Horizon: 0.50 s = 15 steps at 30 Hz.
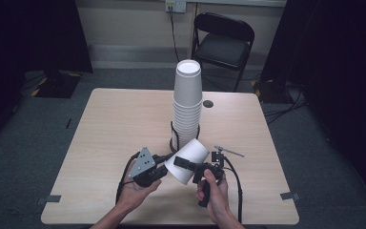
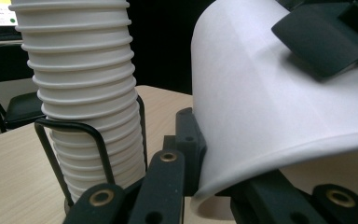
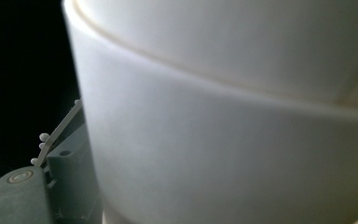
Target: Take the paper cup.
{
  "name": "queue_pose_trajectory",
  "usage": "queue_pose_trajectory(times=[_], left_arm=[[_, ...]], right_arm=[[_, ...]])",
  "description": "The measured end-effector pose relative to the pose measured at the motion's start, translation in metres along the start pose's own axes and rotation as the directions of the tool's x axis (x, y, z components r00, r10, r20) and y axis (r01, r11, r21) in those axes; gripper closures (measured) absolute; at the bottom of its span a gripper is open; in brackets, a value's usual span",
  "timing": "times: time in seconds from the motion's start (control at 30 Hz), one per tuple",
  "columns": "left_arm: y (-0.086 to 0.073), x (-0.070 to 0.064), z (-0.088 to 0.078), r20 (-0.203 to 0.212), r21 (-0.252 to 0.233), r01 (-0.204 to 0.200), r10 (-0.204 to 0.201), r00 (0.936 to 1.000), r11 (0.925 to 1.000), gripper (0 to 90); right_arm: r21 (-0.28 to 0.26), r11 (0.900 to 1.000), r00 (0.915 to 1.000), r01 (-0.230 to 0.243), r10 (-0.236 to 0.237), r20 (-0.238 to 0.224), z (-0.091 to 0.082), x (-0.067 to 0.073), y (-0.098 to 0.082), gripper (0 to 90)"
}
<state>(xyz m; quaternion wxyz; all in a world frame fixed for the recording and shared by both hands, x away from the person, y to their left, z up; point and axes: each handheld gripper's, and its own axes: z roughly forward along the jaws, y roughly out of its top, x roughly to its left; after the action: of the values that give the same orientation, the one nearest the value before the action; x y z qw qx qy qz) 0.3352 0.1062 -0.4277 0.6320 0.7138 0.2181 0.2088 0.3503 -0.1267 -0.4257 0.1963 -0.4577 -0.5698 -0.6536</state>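
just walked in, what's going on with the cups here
A person works two handheld grippers over a wooden table. Between them is a single white paper cup, tipped on its side. The left gripper is clamped on the cup's rim, and the right gripper has a jaw against its wall. Behind stands a tall stack of cups in a black wire holder.

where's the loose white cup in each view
High view: the loose cup lies tilted at lower centre, between the two grippers.
Left gripper view: it covers the right half, its rim at the jaws.
Right gripper view: its wall spans most of the picture.
Shared landmark: the cup stack in its wire holder.
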Motion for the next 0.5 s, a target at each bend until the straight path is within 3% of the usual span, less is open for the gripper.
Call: queue_pose_trajectory(times=[0.27,0.5], left_arm=[[0.000,0.000,0.000,0.009,0.020,0.022,-0.022,0.9997,0.9996,85.8],[-0.002,-0.003,0.001,0.013,0.045,0.060,-0.061,0.9981,0.9972,85.8]], right_arm=[[-0.029,0.999,0.9992,0.040,-0.040,0.010,-0.004,-0.001,0.003,12.1],[-0.071,0.997,0.9992,0.034,-0.032,0.023,-0.011,-0.005,0.010,13.8]])
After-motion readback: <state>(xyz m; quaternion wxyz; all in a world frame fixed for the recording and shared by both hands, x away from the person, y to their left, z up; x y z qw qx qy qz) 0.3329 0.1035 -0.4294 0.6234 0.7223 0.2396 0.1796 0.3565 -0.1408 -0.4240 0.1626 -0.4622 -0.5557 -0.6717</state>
